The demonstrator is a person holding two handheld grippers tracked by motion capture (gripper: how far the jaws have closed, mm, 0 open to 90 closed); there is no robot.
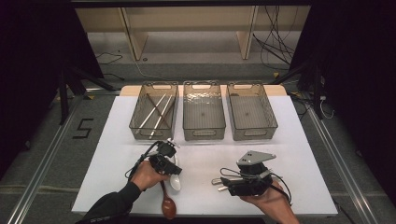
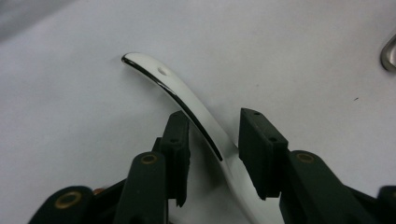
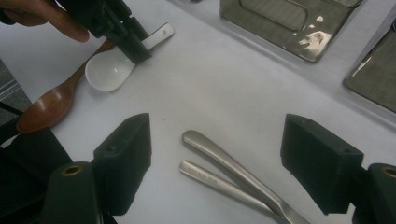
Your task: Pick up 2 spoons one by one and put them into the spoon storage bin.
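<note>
— Spoon placement first: the white ceramic spoon (image 2: pixel 196 116) lies on the white table (image 1: pixel 299 140), directly under the left gripper (image 1: pixel 169 156), its handle running between the two jaws and on past them, away from the hand.

— So the long axis lines up with the gripper's own reach?

— Not quite. In the left gripper view the handle crosses the gap at a slant, hugging one jaw while the other jaw stands a little clear. The jaws are partly open, and whether either pad presses the handle yet is hard to tell; nothing is lifted.

— And the bowl end?

— Back toward the hand, just beside the brown wooden spoon (image 3: pixel 46 107), as the right gripper view shows.

— Which gripper is nearer?

— The left, plainly. The right gripper (image 3: pixel 217 161) sits well apart, jaws wide and empty, with two metal handles (image 3: pixel 233 179) lying between them on the table.

— So the closing has to catch that slanted handle squarely.

— Likely, or it may twist out sideways.
</note>
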